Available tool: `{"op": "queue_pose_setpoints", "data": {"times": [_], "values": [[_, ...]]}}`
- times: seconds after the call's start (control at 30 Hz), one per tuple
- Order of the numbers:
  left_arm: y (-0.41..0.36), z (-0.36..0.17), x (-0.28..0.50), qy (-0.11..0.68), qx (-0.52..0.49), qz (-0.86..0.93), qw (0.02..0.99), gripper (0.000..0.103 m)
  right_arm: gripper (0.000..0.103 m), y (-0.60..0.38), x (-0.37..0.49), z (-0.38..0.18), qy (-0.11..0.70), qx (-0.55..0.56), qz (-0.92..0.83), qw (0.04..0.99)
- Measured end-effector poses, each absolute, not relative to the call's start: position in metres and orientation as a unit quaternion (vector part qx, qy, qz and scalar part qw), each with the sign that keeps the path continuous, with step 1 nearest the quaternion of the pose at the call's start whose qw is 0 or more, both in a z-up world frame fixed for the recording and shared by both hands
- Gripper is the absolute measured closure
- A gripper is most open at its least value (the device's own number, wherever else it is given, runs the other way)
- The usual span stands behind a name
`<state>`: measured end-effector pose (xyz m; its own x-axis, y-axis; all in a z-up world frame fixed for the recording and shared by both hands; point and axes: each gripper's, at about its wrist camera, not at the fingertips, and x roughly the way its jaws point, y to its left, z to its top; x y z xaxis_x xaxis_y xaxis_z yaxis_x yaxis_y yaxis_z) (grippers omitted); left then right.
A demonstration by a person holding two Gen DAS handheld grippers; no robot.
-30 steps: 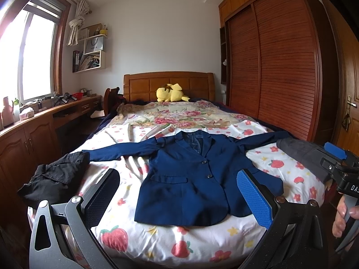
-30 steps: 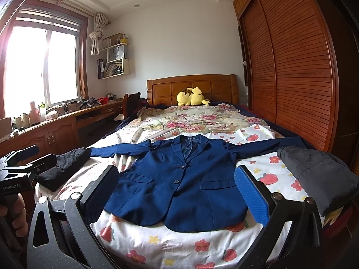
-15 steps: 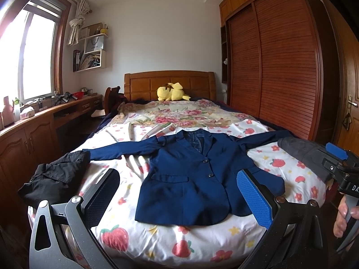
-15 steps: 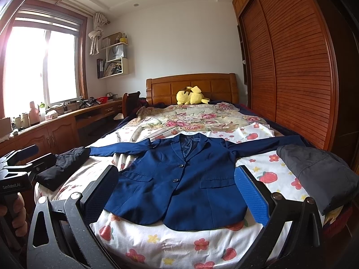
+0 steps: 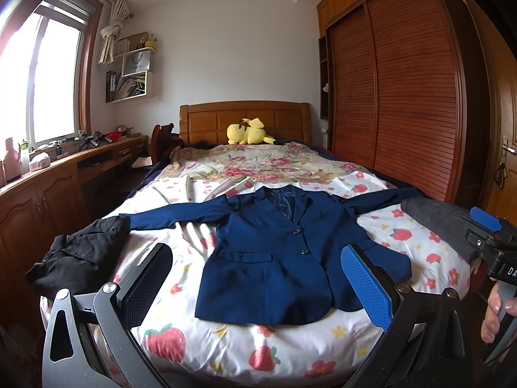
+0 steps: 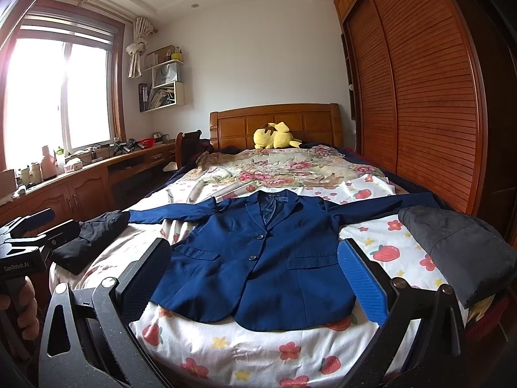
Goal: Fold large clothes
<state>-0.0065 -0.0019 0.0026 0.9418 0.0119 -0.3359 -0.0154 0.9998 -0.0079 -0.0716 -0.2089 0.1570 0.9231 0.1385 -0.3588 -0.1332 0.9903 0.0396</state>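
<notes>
A navy blazer [image 5: 274, 252] of smooth woven cloth lies flat and face up on the bed [image 5: 226, 349], buttoned at two dark buttons, lapels open at the collar, flap pockets on each side, both sleeves stretched straight out sideways. The sheet under it is white cotton printed with strawberries and small flowers; farther back a floral quilt [image 5: 258, 166] lies rumpled, and a yellow plush [image 5: 248, 132] rests against the panelled wooden headboard [image 5: 242, 118]. A crumpled black garment [image 5: 80, 255] sits at the bed's left edge, touching the cuff of one sleeve; a folded grey garment [image 6: 458, 245] lies at the right edge, covering the end of the other sleeve. The left claw [image 5: 258, 287] hangs spread wide short of the bed's foot, one pad black, the other blue and dimpled, pinching nothing. The right claw [image 6: 255, 281] is likewise spread wide and empty, also short of the blazer's hem. A slatted wooden wardrobe [image 6: 420, 97] lines the right wall; a wooden table [image 6: 80, 177] with clutter runs under the window [image 6: 58, 97].
</notes>
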Motion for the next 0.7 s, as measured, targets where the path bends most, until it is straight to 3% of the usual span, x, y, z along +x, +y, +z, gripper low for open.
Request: {"op": "queue_pose_setpoints", "data": {"times": [0.7], "values": [[-0.0014, 0.0037, -0.0104, 0.165, -0.005, 0.004, 0.986, 0.000, 0.000, -0.2100, -0.0720, 0.1578, 0.181, 0.008, 0.069, 0.981]]}}
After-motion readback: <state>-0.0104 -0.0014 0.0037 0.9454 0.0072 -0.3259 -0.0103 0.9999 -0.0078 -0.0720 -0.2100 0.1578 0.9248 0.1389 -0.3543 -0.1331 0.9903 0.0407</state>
